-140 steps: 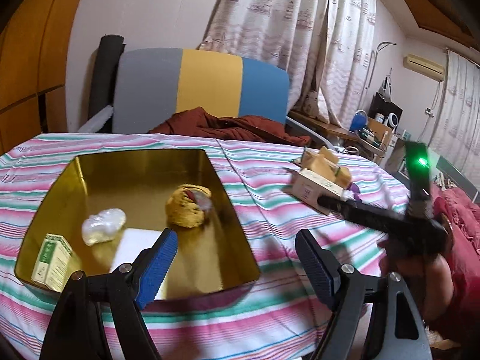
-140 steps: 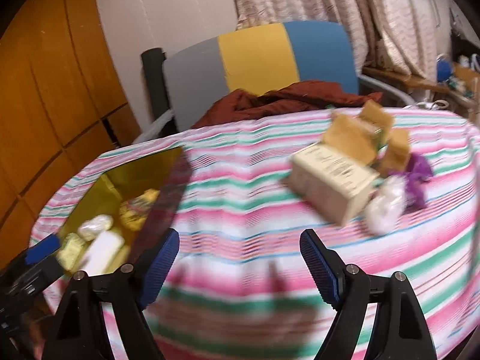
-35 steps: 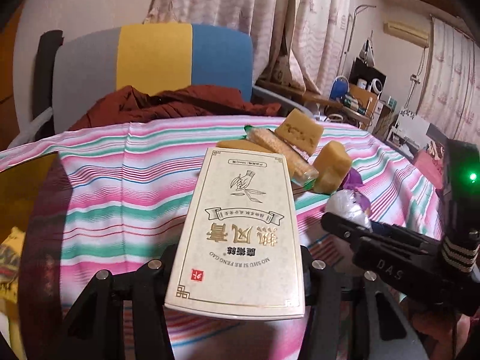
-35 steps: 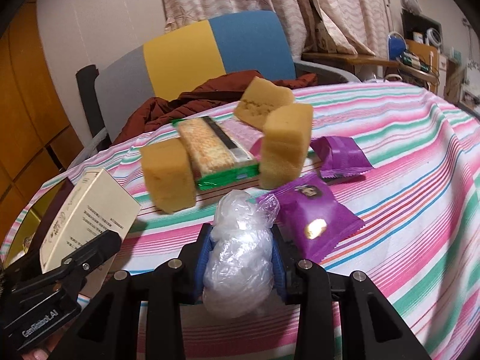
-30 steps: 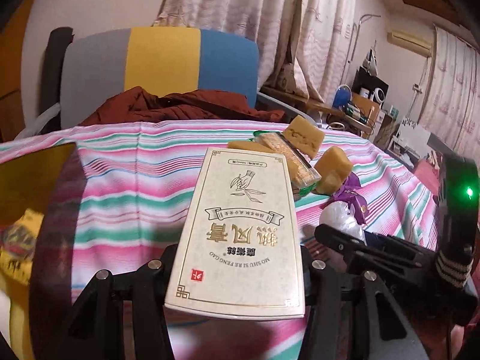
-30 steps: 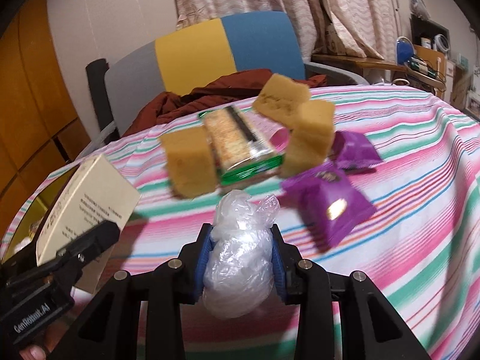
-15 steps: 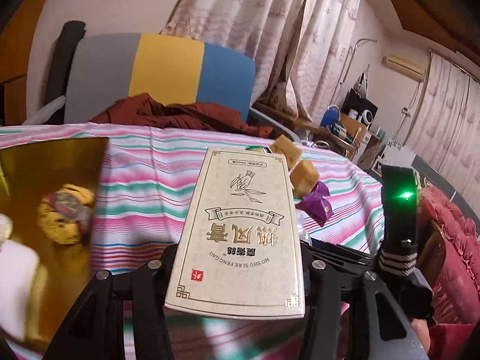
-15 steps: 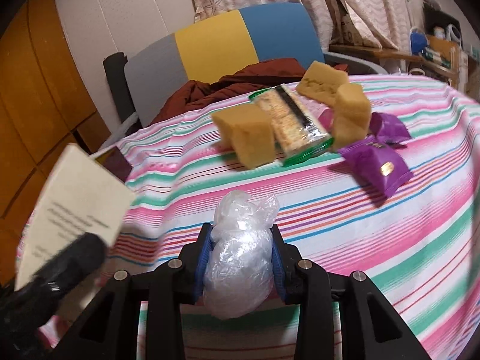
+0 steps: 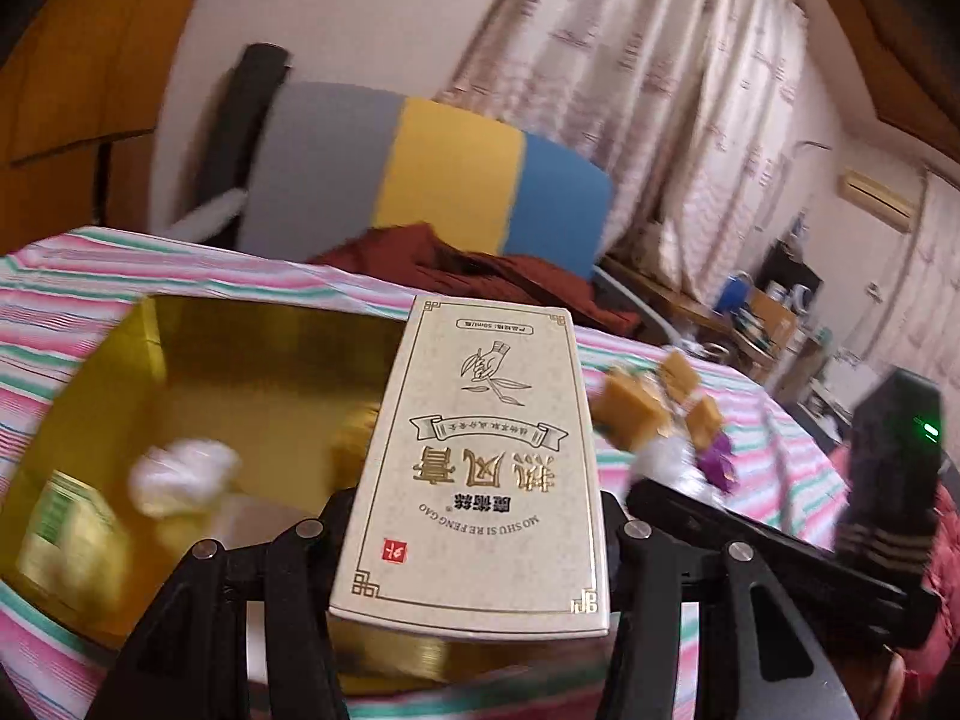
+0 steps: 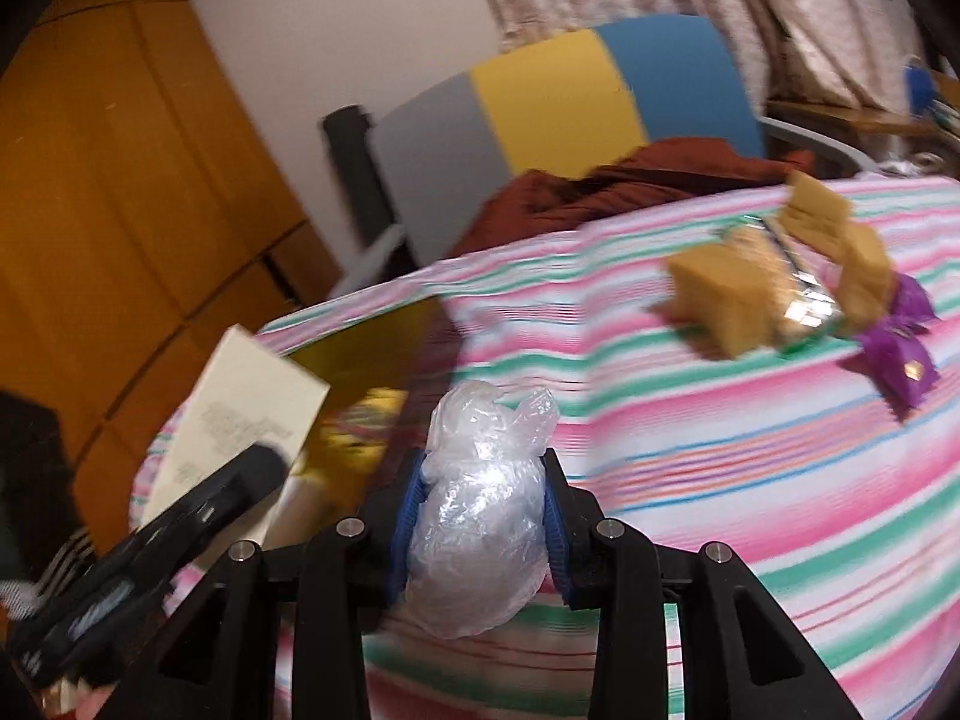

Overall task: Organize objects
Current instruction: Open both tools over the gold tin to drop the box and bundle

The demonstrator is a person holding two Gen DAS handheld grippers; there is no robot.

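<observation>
Left gripper point(image 9: 474, 534) jaws pinch the cream box point(image 9: 480, 468); right gripper point(image 10: 480, 516) jaws pinch the plastic bundle point(image 10: 480, 504).

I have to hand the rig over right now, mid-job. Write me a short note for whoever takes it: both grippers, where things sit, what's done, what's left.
Left gripper: shut on the cream box, held above the gold tray.
Right gripper: shut on a clear plastic-wrapped bundle, over the striped tablecloth beside the tray.
Done: tray already holds a white wrapped lump, a green-and-white carton and a yellowish item, blurred.
Left: set down both held items, presumably in the tray. Then the sponge-like yellow blocks, a cracker packet and purple packets.
</observation>
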